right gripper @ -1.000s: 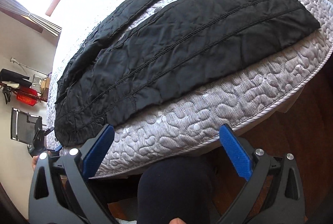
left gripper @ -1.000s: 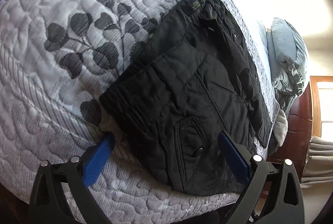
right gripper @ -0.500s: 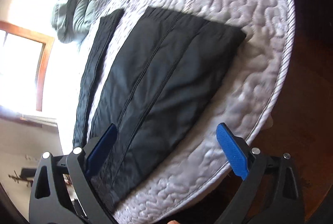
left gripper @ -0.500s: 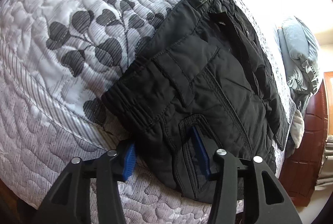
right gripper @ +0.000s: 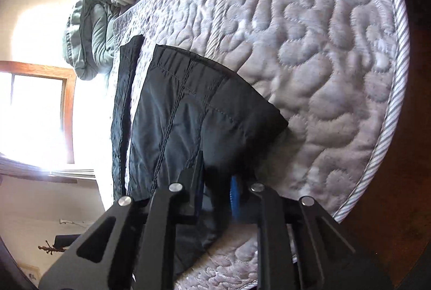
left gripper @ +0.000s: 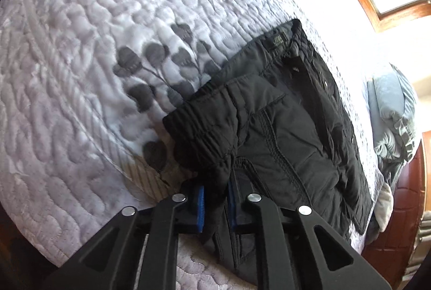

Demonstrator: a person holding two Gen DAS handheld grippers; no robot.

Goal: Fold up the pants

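Observation:
Black quilted pants (left gripper: 282,128) lie flat on a grey quilted bed cover (left gripper: 80,74). In the left wrist view my left gripper (left gripper: 215,203) is shut on the near corner of the waistband, and the cloth bunches up between its blue pads (left gripper: 200,205). The right wrist view shows one pant leg (right gripper: 202,107) with its hem corner lifted off the cover, and the other leg (right gripper: 124,90) lying flat beside it. My right gripper (right gripper: 216,198) has its jaws closing on the near edge of that leg, with the cloth pinched between them.
A grey-green bunched blanket and pillow (right gripper: 89,28) lie at the head of the bed, also seen as a pile (left gripper: 390,107) beyond the pants. The striped bed edge (right gripper: 390,101) drops to a dark wooden floor (right gripper: 404,222). Bright windows (right gripper: 35,115) glare.
Both grippers went from wide open to closed on the pants. The right gripper swung along the leg to its hem end and rolled. The left one pinched the waistband corner.

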